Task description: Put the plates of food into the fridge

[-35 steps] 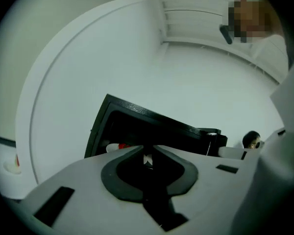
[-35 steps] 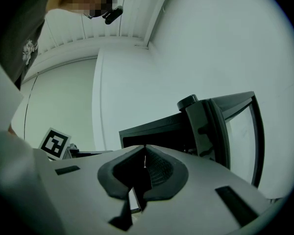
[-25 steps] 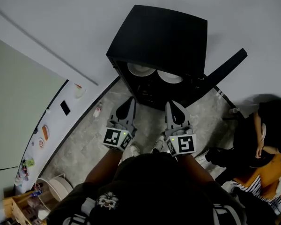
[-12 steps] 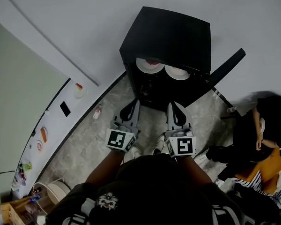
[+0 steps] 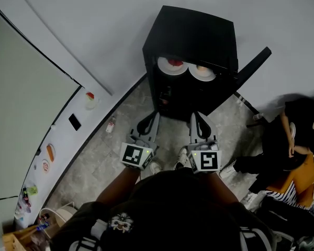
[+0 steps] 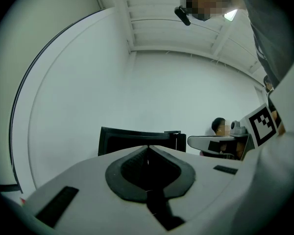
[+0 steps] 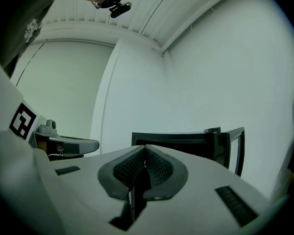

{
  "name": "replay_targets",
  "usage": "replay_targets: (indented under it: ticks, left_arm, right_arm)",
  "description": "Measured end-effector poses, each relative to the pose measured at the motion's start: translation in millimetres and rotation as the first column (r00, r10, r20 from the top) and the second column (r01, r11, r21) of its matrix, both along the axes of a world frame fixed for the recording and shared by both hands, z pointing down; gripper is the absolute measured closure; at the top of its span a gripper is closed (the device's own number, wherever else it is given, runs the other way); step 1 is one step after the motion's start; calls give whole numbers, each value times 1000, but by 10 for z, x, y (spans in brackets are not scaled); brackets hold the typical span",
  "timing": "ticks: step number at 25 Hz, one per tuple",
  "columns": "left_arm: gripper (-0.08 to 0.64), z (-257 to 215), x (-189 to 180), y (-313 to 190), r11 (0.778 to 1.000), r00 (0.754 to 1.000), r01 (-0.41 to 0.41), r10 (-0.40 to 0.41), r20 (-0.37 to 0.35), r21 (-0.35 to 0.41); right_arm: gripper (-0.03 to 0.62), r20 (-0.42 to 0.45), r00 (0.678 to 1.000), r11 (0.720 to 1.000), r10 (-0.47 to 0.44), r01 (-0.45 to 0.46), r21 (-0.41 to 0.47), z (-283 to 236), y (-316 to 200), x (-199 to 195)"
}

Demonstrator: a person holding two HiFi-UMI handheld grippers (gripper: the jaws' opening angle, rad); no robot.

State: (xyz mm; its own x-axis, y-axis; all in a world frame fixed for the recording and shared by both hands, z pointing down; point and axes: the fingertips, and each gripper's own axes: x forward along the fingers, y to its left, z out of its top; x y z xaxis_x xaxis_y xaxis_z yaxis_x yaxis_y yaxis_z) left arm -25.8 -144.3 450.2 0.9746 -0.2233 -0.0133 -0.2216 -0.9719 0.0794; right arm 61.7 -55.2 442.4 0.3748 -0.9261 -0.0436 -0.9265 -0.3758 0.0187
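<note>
A black mini fridge (image 5: pixel 191 38) stands on the floor against the wall, its door (image 5: pixel 251 68) swung open to the right. On its top shelf sit two white plates side by side: the left plate (image 5: pixel 172 66) carries red food, the right plate (image 5: pixel 202 72) something orange-brown. My left gripper (image 5: pixel 153 117) and right gripper (image 5: pixel 197 117) hang side by side in front of the fridge, apart from it, both shut with nothing in them. In the left gripper view the shut jaws (image 6: pixel 147 149) point over the fridge top (image 6: pixel 137 137); the right gripper view shows the same (image 7: pixel 145 153).
A long white counter (image 5: pixel 63 140) runs along the left with a phone (image 5: pixel 74 121), a small cup (image 5: pixel 89 98) and snacks. A bottle (image 5: pixel 110 124) stands on the floor by it. A seated person (image 5: pixel 295 140) is close at the right.
The view has shifted so the fridge sits further right and both plates show more fully. Both grippers have drawn slightly back from the fridge and stayed shut.
</note>
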Motion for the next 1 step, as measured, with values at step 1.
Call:
replay_targets:
  ticks: [1]
  left_arm:
    - [537,-2,-42,15,1000,1000,-3,3,2,-1]
  right_arm:
    - [568,3,1000,1000,4,-4,-4,7,11,-38]
